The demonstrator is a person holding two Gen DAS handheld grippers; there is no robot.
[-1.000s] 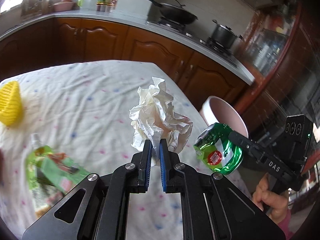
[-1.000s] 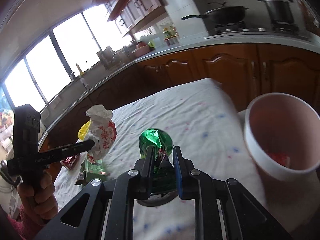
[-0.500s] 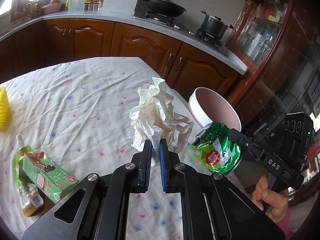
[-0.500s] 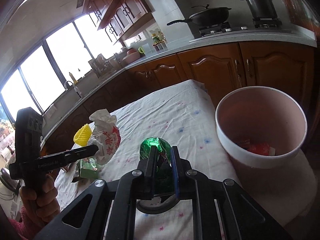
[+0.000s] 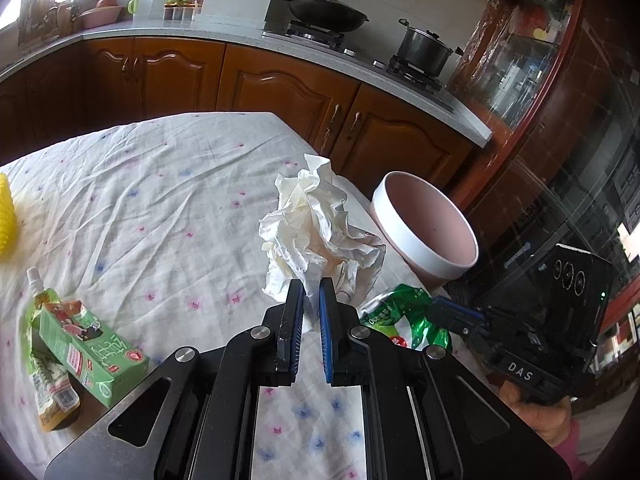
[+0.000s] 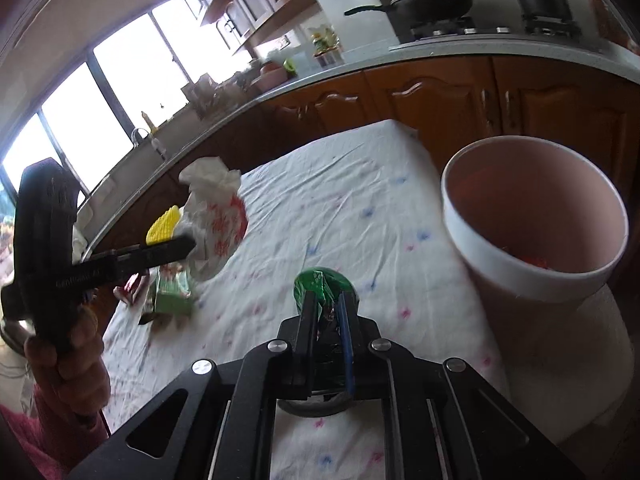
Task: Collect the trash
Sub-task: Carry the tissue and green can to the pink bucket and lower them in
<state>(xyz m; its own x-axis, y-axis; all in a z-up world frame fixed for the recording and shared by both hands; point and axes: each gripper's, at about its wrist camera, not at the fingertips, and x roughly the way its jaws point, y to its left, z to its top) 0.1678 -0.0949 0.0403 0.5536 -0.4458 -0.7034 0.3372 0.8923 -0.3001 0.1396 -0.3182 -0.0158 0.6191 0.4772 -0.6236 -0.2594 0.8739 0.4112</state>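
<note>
My left gripper [image 5: 309, 294] is shut on a crumpled white paper wrapper [image 5: 316, 228] and holds it above the table, left of the pink bin [image 5: 428, 232]. My right gripper [image 6: 326, 304] is shut on a crushed green can [image 6: 320, 286], also seen in the left wrist view [image 5: 400, 316]. The can hangs over the table near its edge, left of the bin [image 6: 532, 216]. The bin holds some red trash [image 6: 532, 260]. The wrapper with red print [image 6: 216, 224] and the left gripper [image 6: 176, 246] show at the left of the right wrist view.
A green drink carton [image 5: 88, 348] and a squeeze pouch [image 5: 48, 376] lie on the white floral tablecloth [image 5: 160, 208] at the left. A yellow object [image 5: 6, 216] sits at the far left edge. Wooden cabinets and a stove with a wok [image 5: 320, 8] stand behind.
Both grippers have shifted toward the bin with their loads. The can now sits lower and closer to the left gripper. The bin looms larger in the right wrist view.
</note>
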